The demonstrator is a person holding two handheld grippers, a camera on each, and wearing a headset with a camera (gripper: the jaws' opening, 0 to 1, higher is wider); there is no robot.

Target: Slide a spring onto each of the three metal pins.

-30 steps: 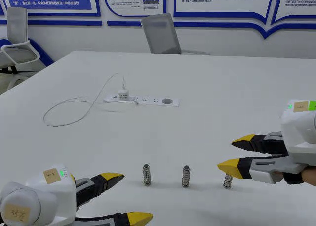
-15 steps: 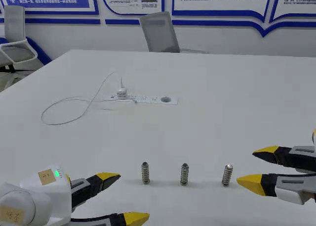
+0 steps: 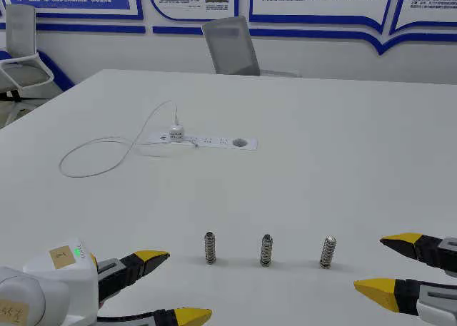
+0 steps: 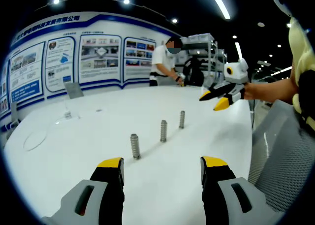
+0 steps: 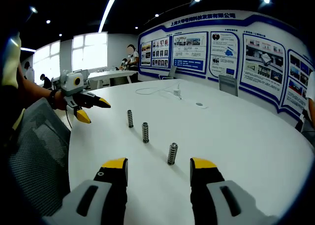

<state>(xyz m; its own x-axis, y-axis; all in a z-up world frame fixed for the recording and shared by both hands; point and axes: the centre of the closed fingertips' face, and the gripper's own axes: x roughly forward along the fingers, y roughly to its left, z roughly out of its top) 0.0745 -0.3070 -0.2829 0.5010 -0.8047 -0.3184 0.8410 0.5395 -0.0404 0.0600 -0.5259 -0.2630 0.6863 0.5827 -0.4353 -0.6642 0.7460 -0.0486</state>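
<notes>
Where right tool [image 3: 388, 262] is edge-cropped | left tool [image 3: 173, 285] likewise | both gaping

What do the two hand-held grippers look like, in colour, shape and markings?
The left hand-held gripper has a rounded white body with two tan paper labels and a small green light. Its two jaws are grey, then black, and end in pointed yellow tips. The right hand-held gripper has the same jaws and yellow tips, and a white body too.
</notes>
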